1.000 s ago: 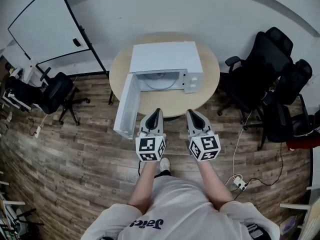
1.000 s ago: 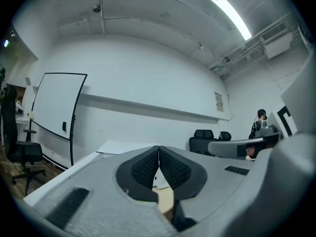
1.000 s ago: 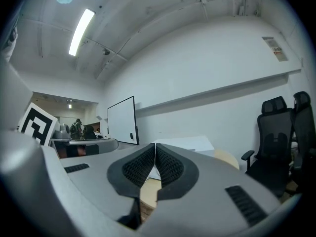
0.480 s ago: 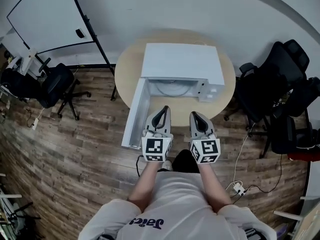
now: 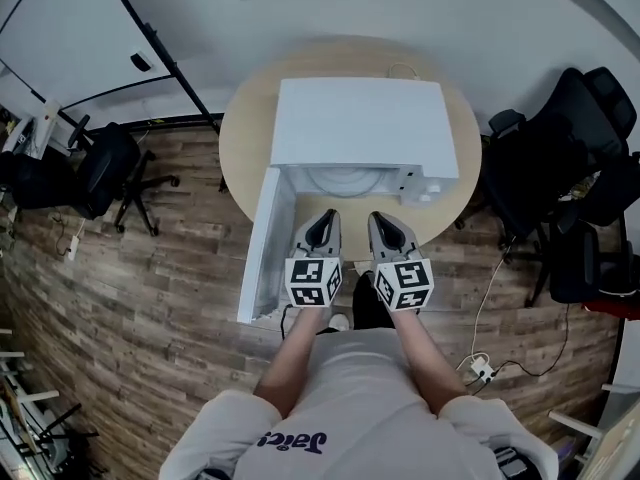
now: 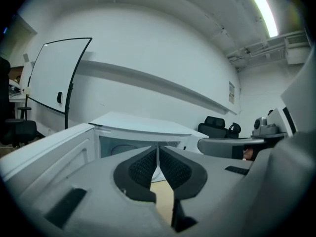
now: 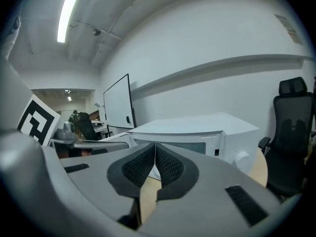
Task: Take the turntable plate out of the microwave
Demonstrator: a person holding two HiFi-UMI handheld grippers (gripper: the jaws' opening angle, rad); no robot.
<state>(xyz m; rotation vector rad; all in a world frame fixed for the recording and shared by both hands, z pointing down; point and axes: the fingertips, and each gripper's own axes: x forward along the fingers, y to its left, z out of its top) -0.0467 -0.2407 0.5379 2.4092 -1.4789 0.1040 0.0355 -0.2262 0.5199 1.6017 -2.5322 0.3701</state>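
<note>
Turntable plate [image 5: 345, 181] in open microwave [image 5: 360, 123]; left claw [image 6: 158, 152] and right claw [image 7: 155, 151] pressed together, empty

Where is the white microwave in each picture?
Head view: microwave at the top middle, on the round table.
Left gripper view: microwave in the middle, slightly left.
Right gripper view: microwave from the middle to the right.
Shared landmark: the whiteboard, left of the microwave in every view.

dark print [image 5: 292, 443] on the person's shirt [image 5: 345, 393], upside down in head view, reads roughly "jaics". black-and-white coded squares on the cubes of the left gripper [image 5: 321, 220] and right gripper [image 5: 386, 222], no letters. small wall sign [image 6: 231, 92] in left gripper view, too small to read.
</note>
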